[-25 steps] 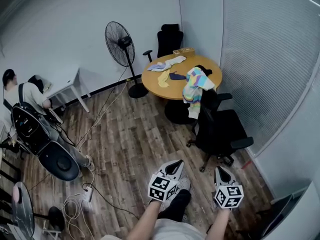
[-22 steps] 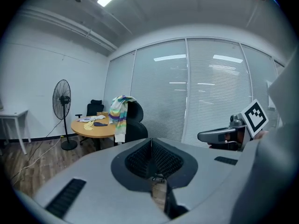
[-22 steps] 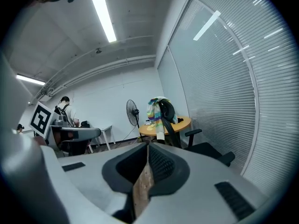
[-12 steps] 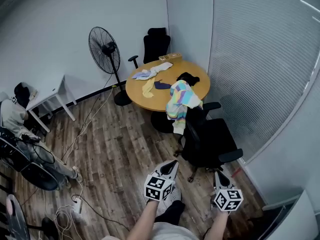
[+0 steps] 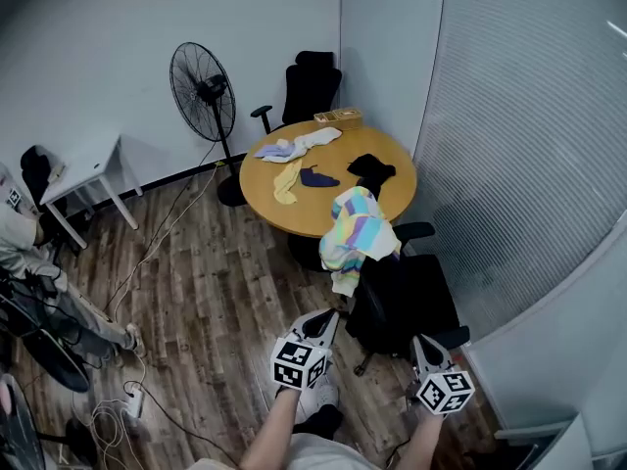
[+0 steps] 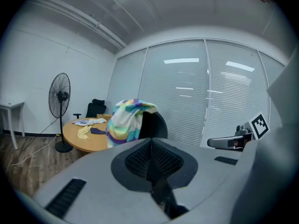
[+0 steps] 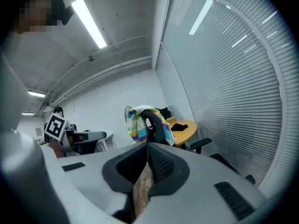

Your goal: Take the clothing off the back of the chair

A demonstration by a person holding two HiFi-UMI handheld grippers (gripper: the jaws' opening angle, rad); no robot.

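Even, bright light from ceiling tubes (image 7: 88,22); strong fisheye bending at edges; corners perhaps slightly soft.

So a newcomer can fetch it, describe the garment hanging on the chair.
Find the round wooden table by the blinds. Over the back of the nearer black office chair hangs a pastel striped garment, the only clothing not on the tabletop.

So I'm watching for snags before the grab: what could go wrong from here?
Both the left tongs and right tongs are shut; they must open or they'll just push the pastel striped garment. It hangs over the black wheeled office chair, which might roll, or the cloth might catch when pulled.
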